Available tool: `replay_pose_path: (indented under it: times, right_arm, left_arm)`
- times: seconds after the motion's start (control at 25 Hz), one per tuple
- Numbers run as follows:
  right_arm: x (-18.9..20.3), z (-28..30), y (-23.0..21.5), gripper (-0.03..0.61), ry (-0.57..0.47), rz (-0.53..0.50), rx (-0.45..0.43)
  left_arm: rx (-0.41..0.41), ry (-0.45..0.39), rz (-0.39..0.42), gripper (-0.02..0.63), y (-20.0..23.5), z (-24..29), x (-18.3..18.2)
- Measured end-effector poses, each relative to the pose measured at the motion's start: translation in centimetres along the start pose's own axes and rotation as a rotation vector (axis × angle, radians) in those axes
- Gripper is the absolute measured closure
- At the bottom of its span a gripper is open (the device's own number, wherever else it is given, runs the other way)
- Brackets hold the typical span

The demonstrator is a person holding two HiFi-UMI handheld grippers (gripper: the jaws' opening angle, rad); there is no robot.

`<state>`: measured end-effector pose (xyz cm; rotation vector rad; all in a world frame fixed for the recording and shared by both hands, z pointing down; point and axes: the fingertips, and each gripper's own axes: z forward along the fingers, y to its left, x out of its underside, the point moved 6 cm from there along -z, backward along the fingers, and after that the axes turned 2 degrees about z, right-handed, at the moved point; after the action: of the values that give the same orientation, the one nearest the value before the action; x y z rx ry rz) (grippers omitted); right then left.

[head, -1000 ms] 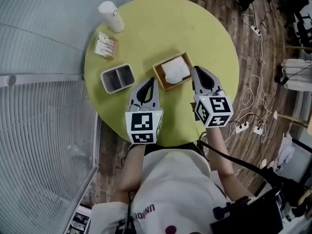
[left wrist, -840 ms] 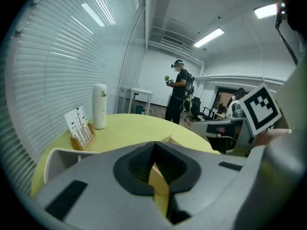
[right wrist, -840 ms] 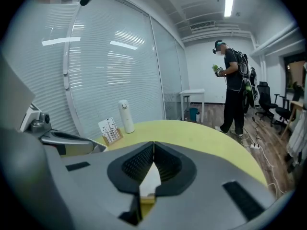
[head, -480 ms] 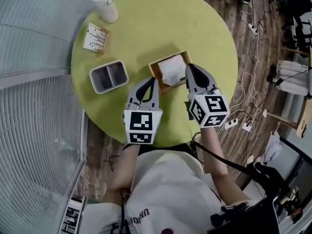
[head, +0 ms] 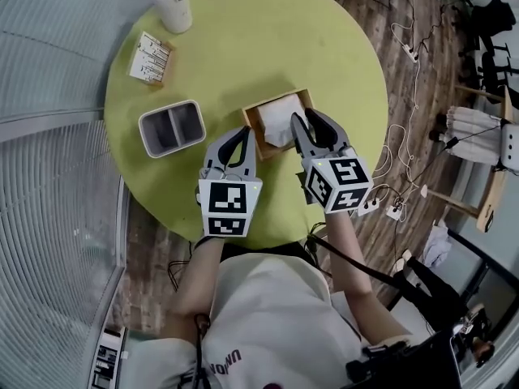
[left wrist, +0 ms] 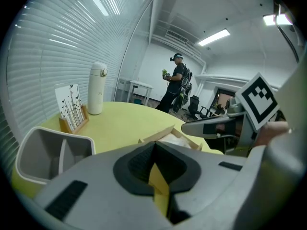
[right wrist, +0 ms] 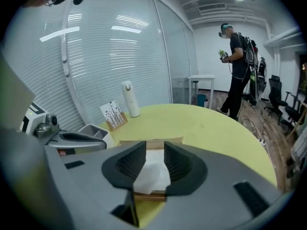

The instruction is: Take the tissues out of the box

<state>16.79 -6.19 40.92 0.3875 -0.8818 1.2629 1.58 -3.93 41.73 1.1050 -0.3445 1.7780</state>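
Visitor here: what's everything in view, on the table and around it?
table: one, yellow-green, round.
tissue box: one, wooden, mid-table.
tissues: stack, white, in the box.
bin: one, grey, left of the box.
bottle: one, white, far table edge.
card holder: one, wooden, near the bottle.
power strips: several, white, floor at right.
other person: one, dark clothes, beyond the table.
left gripper: one, grey, shut, empty, left of the box.
right gripper: one, grey, jaws just opening, tissues between them, not gripped.
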Motion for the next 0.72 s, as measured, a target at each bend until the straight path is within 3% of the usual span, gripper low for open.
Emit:
replay_pose_path:
  times: [0.72]
  right_arm:
    - [0.5,1.9,0.5,0.333,0.182,-0.072,-0.013]
  left_arm:
    - [-0.004,-0.017,-0.038,0.604,0.2,-0.1,0.3]
